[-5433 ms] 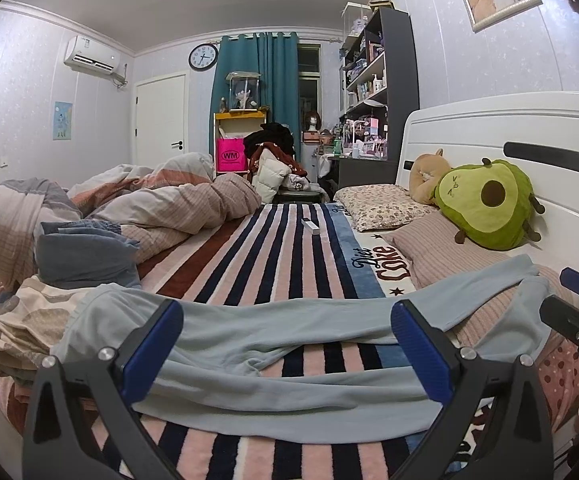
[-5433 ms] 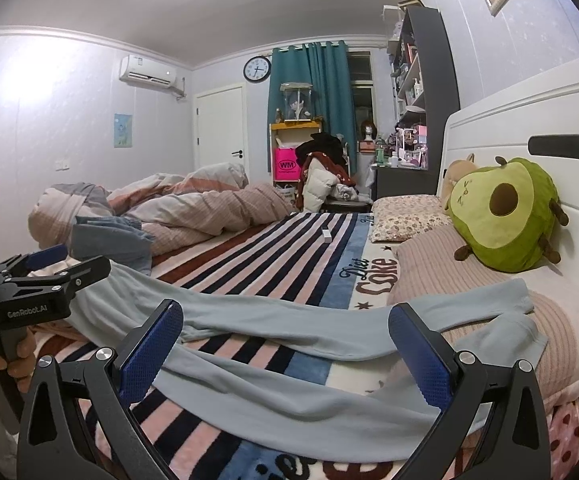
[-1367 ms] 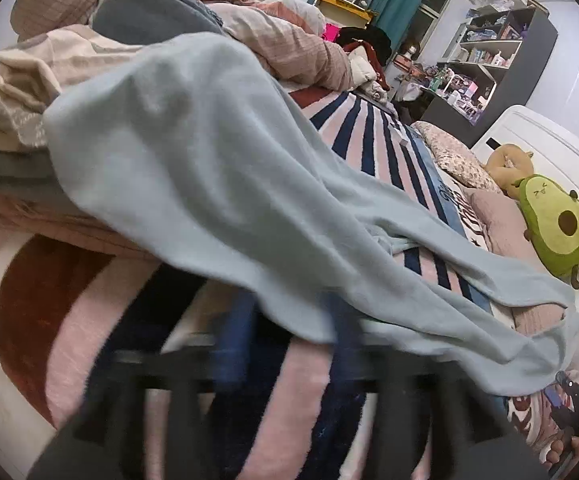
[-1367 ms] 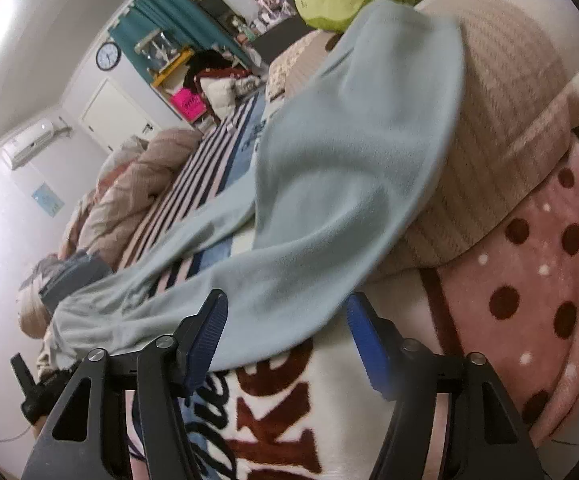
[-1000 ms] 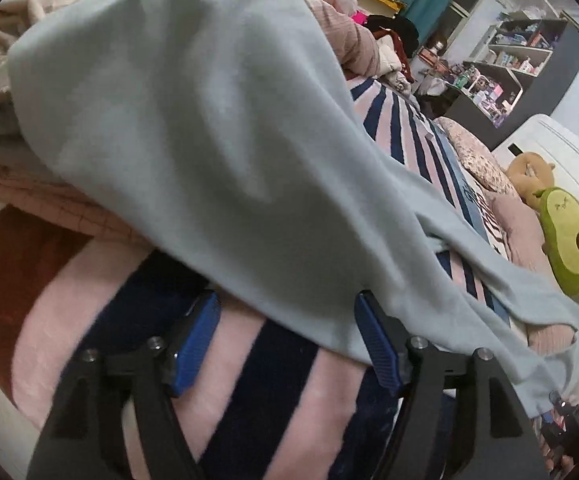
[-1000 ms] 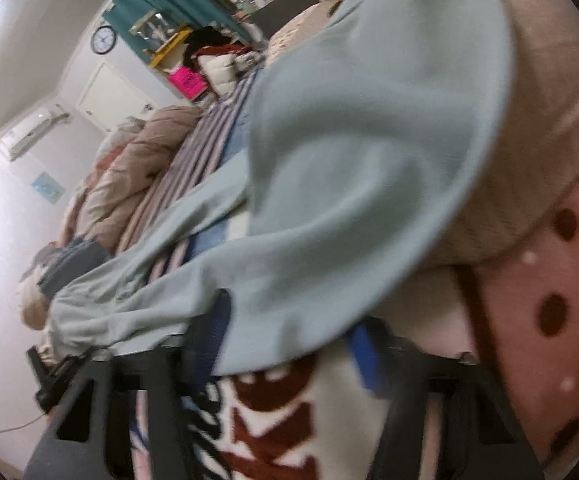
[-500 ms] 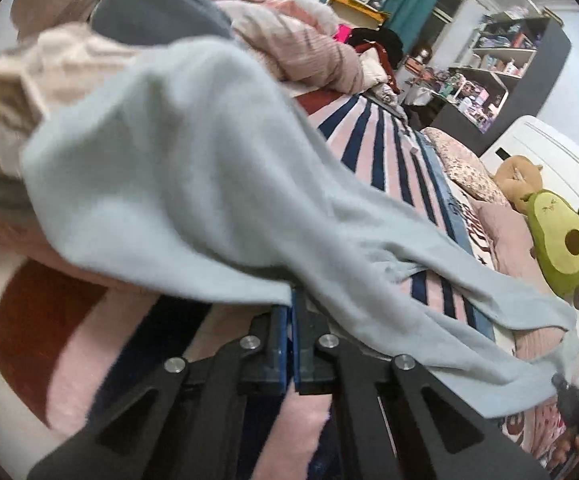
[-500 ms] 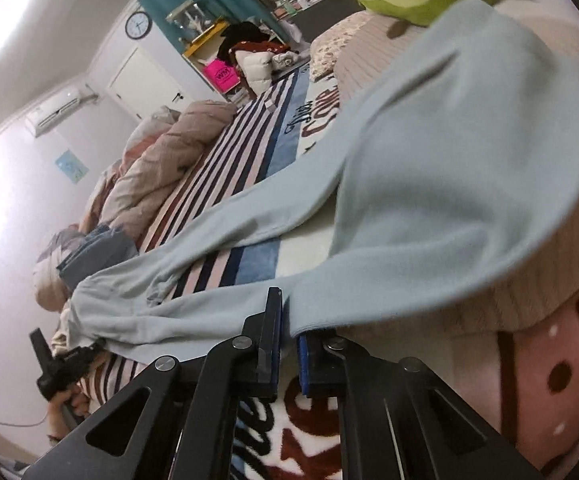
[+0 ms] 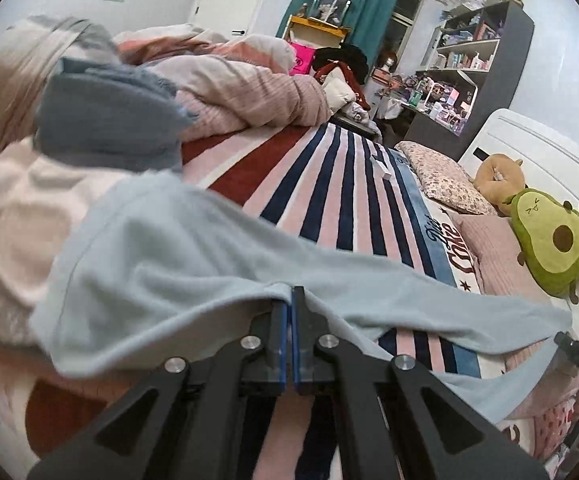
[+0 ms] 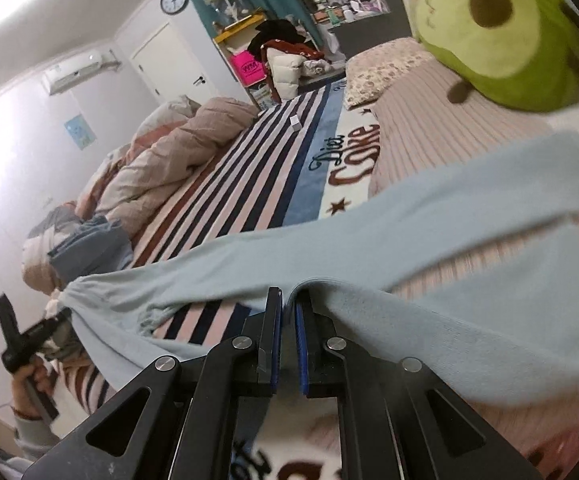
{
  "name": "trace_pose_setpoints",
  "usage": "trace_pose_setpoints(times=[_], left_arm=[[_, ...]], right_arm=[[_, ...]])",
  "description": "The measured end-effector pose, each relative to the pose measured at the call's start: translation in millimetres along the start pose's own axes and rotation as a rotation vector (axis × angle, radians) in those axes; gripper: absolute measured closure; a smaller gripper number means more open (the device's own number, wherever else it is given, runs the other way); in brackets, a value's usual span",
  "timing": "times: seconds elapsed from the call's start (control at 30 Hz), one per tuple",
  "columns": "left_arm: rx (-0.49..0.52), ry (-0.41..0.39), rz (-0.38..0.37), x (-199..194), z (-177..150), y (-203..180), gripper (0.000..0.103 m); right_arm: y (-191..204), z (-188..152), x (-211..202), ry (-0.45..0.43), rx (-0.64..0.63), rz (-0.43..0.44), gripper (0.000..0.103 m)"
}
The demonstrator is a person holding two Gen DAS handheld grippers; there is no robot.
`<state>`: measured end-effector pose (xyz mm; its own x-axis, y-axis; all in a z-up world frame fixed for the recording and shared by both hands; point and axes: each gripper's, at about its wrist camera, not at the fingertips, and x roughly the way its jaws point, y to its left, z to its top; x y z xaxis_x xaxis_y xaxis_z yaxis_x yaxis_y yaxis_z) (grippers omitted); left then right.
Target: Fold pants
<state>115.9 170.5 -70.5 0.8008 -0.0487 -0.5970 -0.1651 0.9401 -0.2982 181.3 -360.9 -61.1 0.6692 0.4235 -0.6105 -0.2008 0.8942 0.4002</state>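
Now that both sets of fingers have closed from wide open, the left gripper point(image 9: 290, 300) and right gripper point(image 10: 287, 300) pinch the light-blue pants point(image 9: 161, 248) lying across the striped bed point(image 9: 329, 184), ready for lifting into the first fold.

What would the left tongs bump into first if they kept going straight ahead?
Probably the pale blue pants they already pinch: the left tongs point straight into that cloth, with the striped blanket beyond it.

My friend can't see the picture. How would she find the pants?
Start at the big striped blanket covering the bed. The pants stretch across its near edge, pinched at each end by the left tongs and right tongs. They're the only plain pale blue cloth there.
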Motion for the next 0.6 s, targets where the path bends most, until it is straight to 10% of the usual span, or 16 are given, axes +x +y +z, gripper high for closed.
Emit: trace_pose_setpoints(times=[0.47, 0.6], left_arm=[[0.078, -0.023, -0.003, 65.9, 58.5, -24.8, 0.103], [0.067, -0.023, 0.005, 61.2, 51.1, -23.7, 0.103]], right_arm=[[-1.8, 44.5, 60.9, 0.121, -0.083, -0.010, 0.097], [2.3, 19.4, 53.2, 0.159, 0.006, 0.145, 0.068]])
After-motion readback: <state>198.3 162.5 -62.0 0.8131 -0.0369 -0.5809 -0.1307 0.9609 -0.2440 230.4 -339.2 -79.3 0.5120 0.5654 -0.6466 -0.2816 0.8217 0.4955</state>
